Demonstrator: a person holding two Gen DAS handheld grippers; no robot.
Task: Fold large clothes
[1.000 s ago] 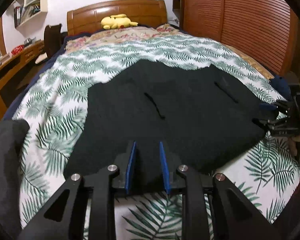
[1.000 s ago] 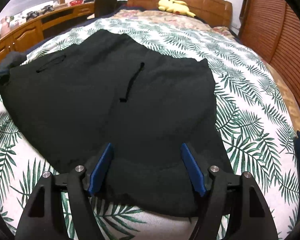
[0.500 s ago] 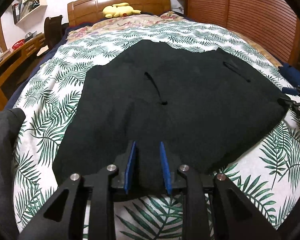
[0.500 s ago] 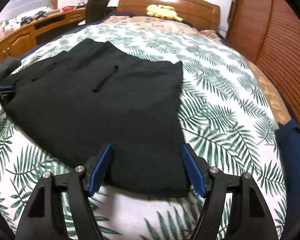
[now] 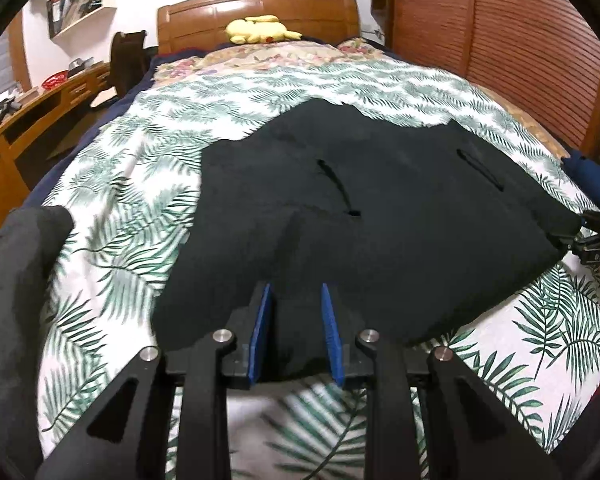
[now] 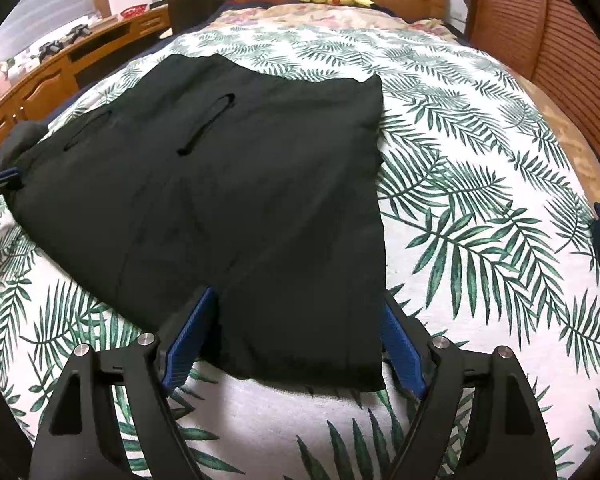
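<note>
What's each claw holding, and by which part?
Left claw pinches the garment by its near edge. Right claw, jaws just opening, holds nothing; a corner lies between.

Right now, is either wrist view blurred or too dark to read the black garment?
Left wrist: leaf print smeared near the tool; black garment nearly featureless. Right wrist: sharper, garment seams visible. Both: fisheye bends the bed.

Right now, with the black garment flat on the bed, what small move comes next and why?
Probably open the left tool: it pinches a tented bunch of the garment, while the right tool, jaws just opening, already straddles its flat corner loosely.
</note>
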